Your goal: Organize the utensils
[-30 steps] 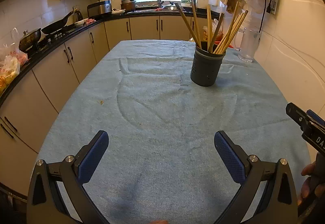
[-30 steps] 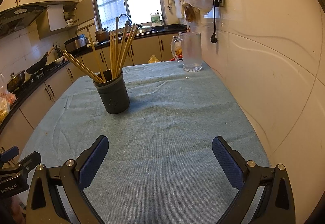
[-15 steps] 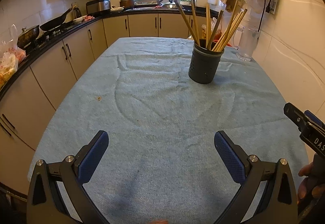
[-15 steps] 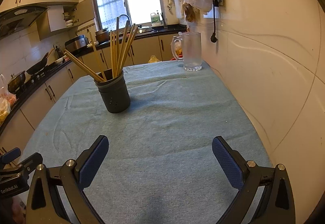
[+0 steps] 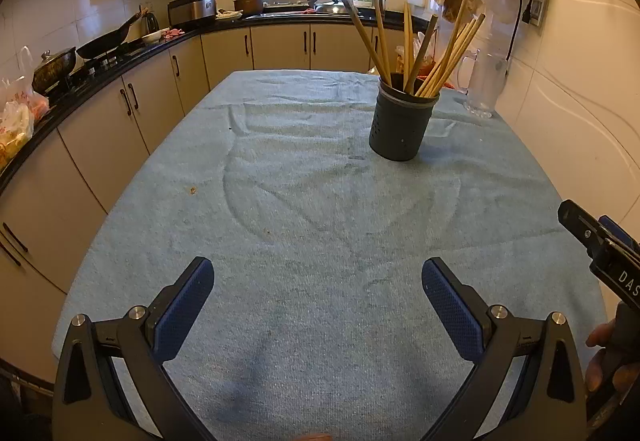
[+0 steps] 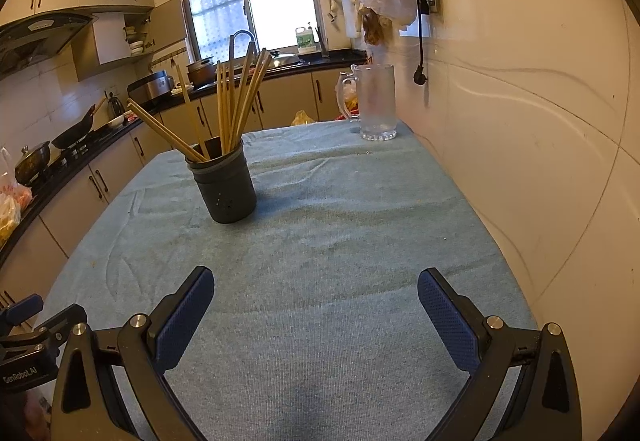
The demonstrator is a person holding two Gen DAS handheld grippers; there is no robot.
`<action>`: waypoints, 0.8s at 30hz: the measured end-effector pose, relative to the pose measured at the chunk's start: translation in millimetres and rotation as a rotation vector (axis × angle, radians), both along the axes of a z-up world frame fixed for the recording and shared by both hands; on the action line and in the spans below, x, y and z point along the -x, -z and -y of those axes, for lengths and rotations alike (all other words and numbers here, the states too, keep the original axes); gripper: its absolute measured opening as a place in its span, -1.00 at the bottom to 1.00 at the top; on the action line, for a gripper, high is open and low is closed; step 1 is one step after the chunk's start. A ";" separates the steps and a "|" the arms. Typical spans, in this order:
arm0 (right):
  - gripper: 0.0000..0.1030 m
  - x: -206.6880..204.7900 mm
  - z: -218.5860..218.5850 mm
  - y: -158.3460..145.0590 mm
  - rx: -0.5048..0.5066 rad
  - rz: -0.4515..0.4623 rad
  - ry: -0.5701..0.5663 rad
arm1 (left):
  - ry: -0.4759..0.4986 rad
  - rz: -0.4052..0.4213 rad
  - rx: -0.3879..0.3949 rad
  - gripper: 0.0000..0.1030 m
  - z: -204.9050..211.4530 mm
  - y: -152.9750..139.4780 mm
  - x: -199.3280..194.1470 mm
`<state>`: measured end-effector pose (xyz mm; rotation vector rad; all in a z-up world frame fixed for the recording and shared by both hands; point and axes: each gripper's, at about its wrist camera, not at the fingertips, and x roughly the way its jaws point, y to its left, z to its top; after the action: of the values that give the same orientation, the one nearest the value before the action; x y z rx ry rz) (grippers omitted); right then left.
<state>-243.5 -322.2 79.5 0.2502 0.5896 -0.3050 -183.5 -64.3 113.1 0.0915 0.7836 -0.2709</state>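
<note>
Presently, item one: dark grey perforated cylindrical utensil holder (image 5: 401, 123), upright on the blue terry cloth table cover (image 5: 312, 225), toward its far right part. Contents: long wooden chopsticks (image 5: 416, 45), all standing inside, fanned outward. Loose utensils on the cloth: none visible. Task status, by judgement: apparently complete or nearly so, though the table's near edge is hidden behind the tools. Item two: left gripper (image 5: 318, 291), blue-padded fingers spread wide, holding nothing, hovering above the cloth. Item three: right gripper (image 6: 316, 295), likewise spread wide and empty, well short of the holder. Bystander item: clear glass mug (image 6: 374, 103), far corner, by the wall.
</note>
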 end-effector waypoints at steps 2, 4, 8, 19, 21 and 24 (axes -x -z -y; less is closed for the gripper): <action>1.00 0.0 0.4 -0.7 0.002 0.001 -0.003 | 0.000 -0.001 0.001 1.00 -1.1 0.1 0.4; 1.00 0.1 -0.1 -0.8 0.004 0.002 -0.005 | 0.001 -0.003 0.002 1.00 -1.1 0.2 0.7; 1.00 0.2 -0.3 -0.8 0.004 0.002 -0.005 | 0.002 -0.010 0.003 1.00 -1.4 1.1 0.7; 1.00 -0.6 -3.5 2.4 0.010 -0.003 -0.016 | 0.003 -0.010 0.002 1.00 -0.9 2.1 0.6; 1.00 -1.4 -4.6 3.9 0.011 -0.006 -0.019 | 0.002 -0.011 0.001 1.00 -1.1 2.4 0.5; 1.00 -3.4 -5.3 5.9 0.011 -0.013 -0.022 | 0.002 -0.018 0.003 1.00 -2.2 4.0 -0.4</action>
<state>-240.2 -316.8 73.6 0.2315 0.6030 -0.2887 -183.1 -62.0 109.1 0.0865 0.8006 -0.2749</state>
